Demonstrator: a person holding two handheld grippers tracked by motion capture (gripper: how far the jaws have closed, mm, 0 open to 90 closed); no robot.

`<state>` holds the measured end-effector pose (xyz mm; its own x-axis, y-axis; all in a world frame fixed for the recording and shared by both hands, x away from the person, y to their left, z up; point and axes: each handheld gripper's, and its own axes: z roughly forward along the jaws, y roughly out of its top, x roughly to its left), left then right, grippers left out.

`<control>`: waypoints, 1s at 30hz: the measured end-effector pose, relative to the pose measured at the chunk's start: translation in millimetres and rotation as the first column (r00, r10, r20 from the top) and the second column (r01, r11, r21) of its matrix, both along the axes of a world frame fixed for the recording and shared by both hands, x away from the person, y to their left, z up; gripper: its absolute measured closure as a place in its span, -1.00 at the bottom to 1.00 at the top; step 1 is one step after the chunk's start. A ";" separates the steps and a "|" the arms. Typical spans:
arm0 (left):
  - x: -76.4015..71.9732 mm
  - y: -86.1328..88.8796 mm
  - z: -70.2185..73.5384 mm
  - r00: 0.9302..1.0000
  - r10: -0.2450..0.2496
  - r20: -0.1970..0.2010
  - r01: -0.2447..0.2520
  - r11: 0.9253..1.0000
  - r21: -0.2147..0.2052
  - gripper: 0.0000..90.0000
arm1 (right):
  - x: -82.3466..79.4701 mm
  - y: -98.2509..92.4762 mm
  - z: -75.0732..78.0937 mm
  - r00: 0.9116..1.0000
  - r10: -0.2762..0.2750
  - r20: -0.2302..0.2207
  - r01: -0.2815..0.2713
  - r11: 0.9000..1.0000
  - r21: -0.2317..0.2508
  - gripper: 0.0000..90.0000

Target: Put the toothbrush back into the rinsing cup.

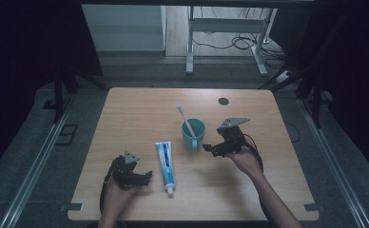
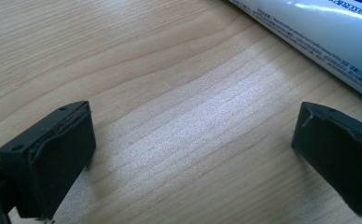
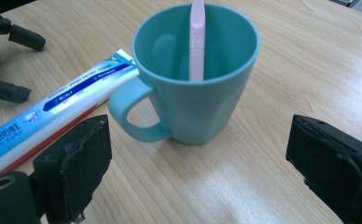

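Right tool [image 3: 198, 163] before teal mug [image 3: 198, 93] — Chinese-lettered toothpaste tube [image 3: 58, 116] beside.

A toothbrush [image 1: 186, 122] stands in a mug [image 1: 193, 135] near the middle of the tabletop [image 1: 135, 114], with a toothpaste tube [image 1: 165, 162] lying just left of it. The left gripper [image 1: 144, 176] sits left of the tube, the right gripper [image 1: 210, 148] just right of the mug.

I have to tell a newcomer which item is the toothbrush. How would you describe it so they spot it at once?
Start at the wooden table and find the teal mug near its middle, beside the toothpaste tube. The toothbrush stands tilted inside that mug, the sole thin pale pink stick there.
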<state>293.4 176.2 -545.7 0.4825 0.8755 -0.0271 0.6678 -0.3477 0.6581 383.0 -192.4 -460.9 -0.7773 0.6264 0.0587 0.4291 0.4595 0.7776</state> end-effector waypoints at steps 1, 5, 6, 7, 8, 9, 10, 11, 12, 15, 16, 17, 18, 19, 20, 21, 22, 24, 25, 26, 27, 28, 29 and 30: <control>0.0 0.0 0.0 1.000 0.000 0.000 0.000 1.000 0.000 -1.00 | -0.6 -1.4 -0.6 1.000 -0.001 -0.001 0.001 1.000 -0.002 -0.87; 0.0 0.0 0.0 1.000 0.000 0.000 0.000 1.000 0.000 -1.00 | -4.0 -5.8 -2.6 1.000 -0.004 0.004 0.004 1.000 -0.011 -0.90; 0.0 0.0 -0.1 1.000 0.000 0.001 0.000 1.000 -0.001 -1.00 | -5.0 -6.9 -3.0 1.000 -0.005 0.005 0.005 1.000 -0.012 -0.91; 0.0 -0.4 -0.3 1.000 0.004 0.003 -0.004 1.000 -0.006 -1.00 | -6.0 -7.9 -3.4 1.000 -0.006 0.005 0.006 1.000 -0.013 -0.91; 0.0 -0.4 -0.3 1.000 0.003 0.002 -0.003 1.000 -0.005 -1.00 | -6.9 -9.1 -3.8 1.000 -0.004 0.005 0.004 1.000 -0.014 -0.91; 0.0 -0.5 -0.3 1.000 0.004 0.003 -0.004 1.000 -0.006 -1.00 | -8.0 -10.1 -4.2 1.000 -0.006 0.005 0.007 1.000 -0.015 -0.91; 0.0 -0.5 -0.3 1.000 0.005 0.003 -0.004 1.000 -0.006 -1.00 | -9.1 -11.2 -4.7 1.000 -0.008 0.005 0.008 1.000 -0.017 -0.91; 0.0 -0.5 -0.3 1.000 0.005 0.003 -0.005 1.000 -0.006 -1.00 | -10.2 -12.2 -5.2 1.000 -0.010 0.005 0.010 1.000 -0.017 -0.91; 0.0 -0.5 -0.3 1.000 0.005 0.003 -0.005 1.000 -0.006 -1.00 | -11.3 -13.3 -5.7 1.000 -0.010 0.005 0.010 1.000 -0.019 -0.91; 0.0 -0.5 -0.3 1.000 0.005 0.003 -0.005 1.000 -0.007 -1.00 | -14.7 -15.7 -7.3 1.000 -0.014 0.006 0.014 1.000 -0.026 -0.91; 0.0 -0.5 -0.3 1.000 0.005 0.002 -0.005 1.000 -0.006 -1.00 | -16.4 -16.5 -8.0 1.000 -0.014 0.009 0.014 0.999 -0.031 -0.91; 0.0 -0.5 -0.3 1.000 0.005 0.003 -0.005 1.000 -0.006 -1.00 | -17.6 -17.2 -8.6 1.000 -0.012 0.013 0.012 0.999 -0.037 -0.91; 0.0 -0.5 -0.3 1.000 0.005 0.003 -0.005 1.000 -0.006 -1.00 | -18.7 -17.5 -9.1 1.000 -0.012 0.014 0.013 0.999 -0.040 -0.91; 0.0 -0.5 -0.3 1.000 0.005 0.003 -0.005 1.000 -0.006 -1.00 | -20.3 -18.2 -9.8 1.000 -0.009 0.016 0.010 0.999 -0.047 -0.91; 0.0 -0.5 -0.3 1.000 0.005 0.003 -0.005 1.000 -0.006 -1.00 | -21.4 -18.7 -10.6 1.000 -0.008 0.019 0.009 0.999 -0.051 -0.91; 0.0 -0.2 -0.2 1.000 0.003 0.001 -0.003 1.000 -0.003 -1.00 | -22.7 -19.2 -11.4 1.000 -0.006 0.018 0.007 0.998 -0.055 -0.91; 0.0 -0.3 -0.2 1.000 0.003 0.002 -0.003 1.000 -0.004 -1.00 | -23.9 -19.6 -12.4 1.000 -0.005 0.019 0.007 0.998 -0.059 -0.91; 0.0 -0.4 -0.2 1.000 0.004 0.002 -0.004 1.000 -0.005 -1.00 | -26.1 -20.9 -14.4 1.000 -0.006 0.019 0.008 0.998 -0.067 -0.91; 0.0 -0.5 -0.3 1.000 0.005 0.003 -0.005 1.000 -0.006 -1.00 | -26.9 -21.6 -15.2 1.000 -0.004 0.019 0.006 0.998 -0.069 -0.91; 0.0 -0.5 -0.3 1.000 0.005 0.003 -0.005 1.000 -0.007 -1.00 | -27.9 -22.3 -16.4 1.000 -0.006 0.020 0.007 0.998 -0.070 -0.91; 0.0 -0.5 -0.3 1.000 0.005 0.003 -0.005 1.000 -0.006 -1.00 | -28.9 -23.2 -17.5 1.000 -0.006 0.017 0.007 0.998 -0.069 -0.91; 0.0 -0.5 -0.3 1.000 0.005 0.003 -0.005 1.000 -0.006 -1.00 | -29.9 -24.2 -18.6 1.000 -0.007 0.017 0.008 0.998 -0.069 -0.91; 0.0 -0.5 -0.3 1.000 0.005 0.003 -0.005 1.000 -0.006 -1.00 | -31.0 -25.2 -19.8 1.000 -0.009 0.016 0.010 0.998 -0.068 -0.91; 0.0 -0.4 -0.3 1.000 0.005 0.003 -0.005 1.000 -0.006 -1.00 | -32.2 -26.7 -21.4 1.000 -0.010 0.015 0.011 0.998 -0.069 -0.91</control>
